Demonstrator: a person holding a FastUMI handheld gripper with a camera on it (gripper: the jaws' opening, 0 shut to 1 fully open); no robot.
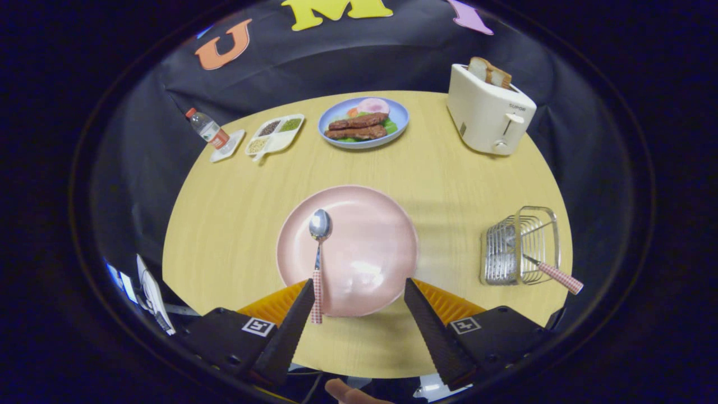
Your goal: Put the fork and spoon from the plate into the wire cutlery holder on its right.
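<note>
One steel spoon with a checked handle (318, 252) lies on the round pink plate (364, 247); one checked-handled utensil (552, 273) rests in the wire cutlery holder (519, 244); the tool (359, 294) gapes wide, empty.

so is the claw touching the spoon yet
Cannot tell. In the gripper view the open claw straddles the plate's near rim, and one finger's tip sits right beside the spoon handle; no plain gap or contact shows.

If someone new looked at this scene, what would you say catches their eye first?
Probably the big pink plate just ahead of the open tongs, with a spoon lying on its left side, the checked handle reaching past the rim beside the left finger. Next, the wire cutlery holder to the plate's right, a checked handle poking out of it, and the toaster with bread beyond.
</note>
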